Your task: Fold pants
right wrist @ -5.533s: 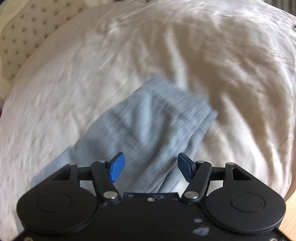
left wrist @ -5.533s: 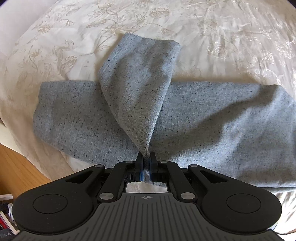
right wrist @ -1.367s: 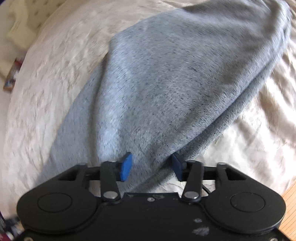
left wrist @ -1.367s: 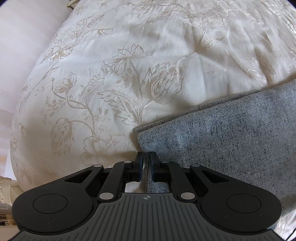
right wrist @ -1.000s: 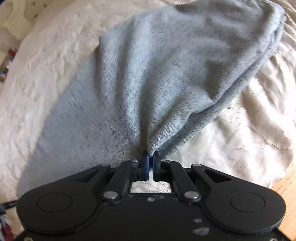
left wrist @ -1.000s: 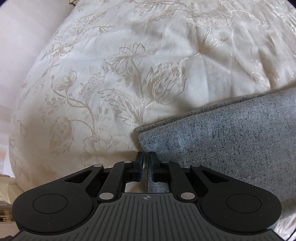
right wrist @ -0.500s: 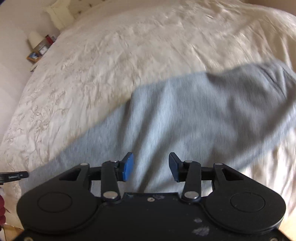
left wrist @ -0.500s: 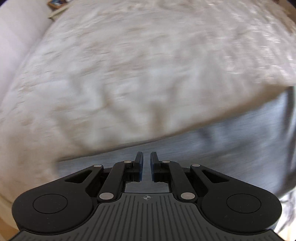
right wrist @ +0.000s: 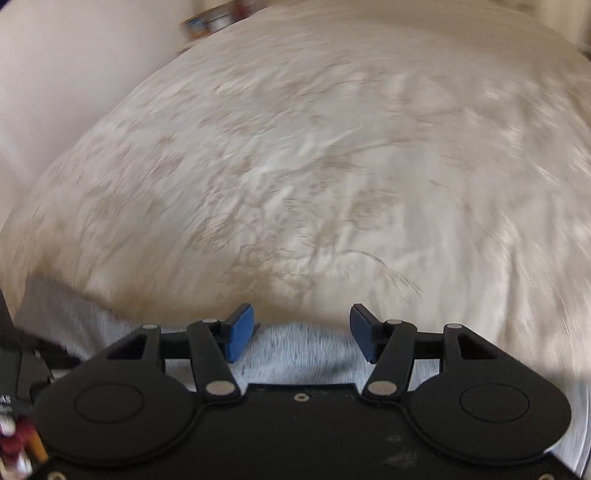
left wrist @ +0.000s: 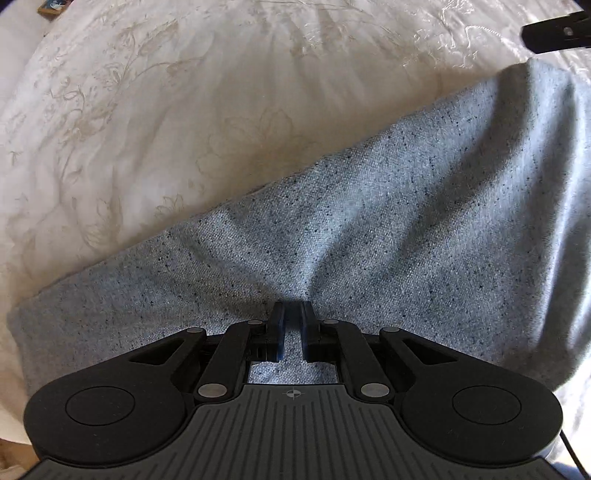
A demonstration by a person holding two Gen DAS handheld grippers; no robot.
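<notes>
The grey flecked pants (left wrist: 388,229) lie folded on the cream floral bedspread (left wrist: 155,110), running from lower left to upper right in the left wrist view. My left gripper (left wrist: 291,314) sits low over the pants, its jaws close together with a narrow gap and cloth bunched up between the tips. In the blurred right wrist view my right gripper (right wrist: 301,325) is open and empty, with only an edge of the pants (right wrist: 299,347) under its fingers. A black part of the right gripper (left wrist: 557,29) shows at the top right of the left wrist view.
The bedspread (right wrist: 332,166) fills most of both views. A small object (left wrist: 50,7) lies at the far top left past the bed. Shelf items (right wrist: 207,20) show blurred beyond the bed's far edge. The left gripper's body (right wrist: 14,387) shows at the lower left.
My right gripper let go of the pants, opened and swung away toward the bare bedspread. My left gripper moved from the pants' corner onto the middle of the cloth.
</notes>
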